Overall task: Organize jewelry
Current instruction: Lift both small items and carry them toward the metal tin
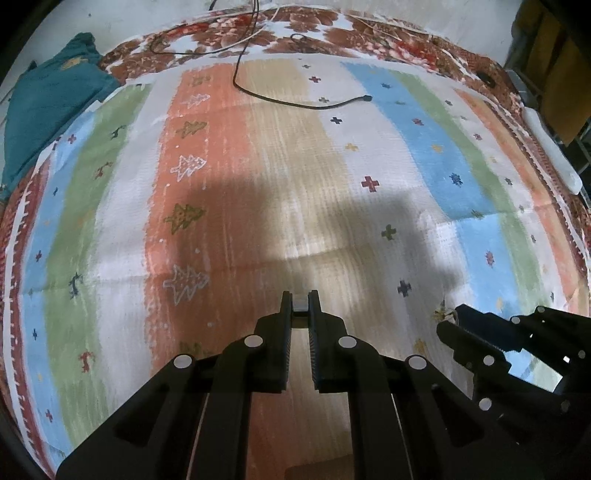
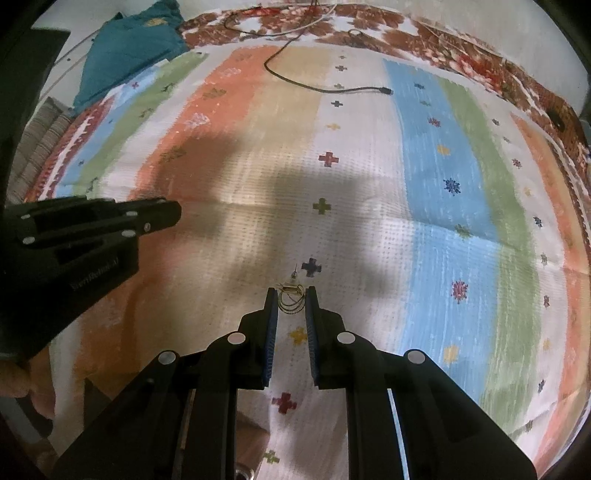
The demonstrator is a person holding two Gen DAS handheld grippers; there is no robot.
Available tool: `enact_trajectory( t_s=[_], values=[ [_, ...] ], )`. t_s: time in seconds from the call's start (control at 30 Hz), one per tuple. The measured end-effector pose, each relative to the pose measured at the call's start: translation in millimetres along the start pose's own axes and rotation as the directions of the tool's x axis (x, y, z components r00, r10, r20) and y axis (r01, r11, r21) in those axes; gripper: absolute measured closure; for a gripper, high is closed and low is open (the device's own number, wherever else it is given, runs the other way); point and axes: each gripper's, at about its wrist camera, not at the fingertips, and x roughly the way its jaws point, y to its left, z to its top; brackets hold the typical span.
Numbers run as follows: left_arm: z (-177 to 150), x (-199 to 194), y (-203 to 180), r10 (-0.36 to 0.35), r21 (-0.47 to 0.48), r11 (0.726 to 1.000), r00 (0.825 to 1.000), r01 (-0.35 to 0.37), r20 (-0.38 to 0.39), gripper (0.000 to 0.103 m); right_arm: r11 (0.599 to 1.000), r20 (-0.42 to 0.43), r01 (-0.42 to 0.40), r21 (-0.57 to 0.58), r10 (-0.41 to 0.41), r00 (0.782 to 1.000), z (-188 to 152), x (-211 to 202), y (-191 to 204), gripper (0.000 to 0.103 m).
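My left gripper [image 1: 300,304] is shut on a small grey block-like piece [image 1: 300,305] pinched at its fingertips, held above the striped cloth [image 1: 221,184]. My right gripper [image 2: 291,299] is part open around a gold earring with thin hoops [image 2: 291,301] that lies on the cloth between its fingertips; I cannot tell if the pads touch it. The right gripper also shows at the lower right of the left wrist view [image 1: 448,321], beside a bit of gold jewelry [image 1: 441,314]. The left gripper shows at the left of the right wrist view [image 2: 173,216].
A black cable [image 1: 295,101] lies across the far part of the cloth, its plug end in the right wrist view [image 2: 386,90]. A folded teal cloth [image 1: 48,99] sits at the far left. A floral bedspread [image 1: 332,33] borders the far edge. A white object [image 1: 550,151] lies at the right edge.
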Motion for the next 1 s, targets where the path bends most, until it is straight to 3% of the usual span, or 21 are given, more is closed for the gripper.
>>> enact_trajectory(
  t_s=[1.0],
  values=[
    [-59.8, -82.5, -18.3, -0.05, 0.03, 0.998, 0.993, 0.047, 0.107, 0.095, 1.0, 0.074, -0.024, 0.0, 0.024, 0.997, -36.6, -46.4, 19.4, 0.087]
  ],
)
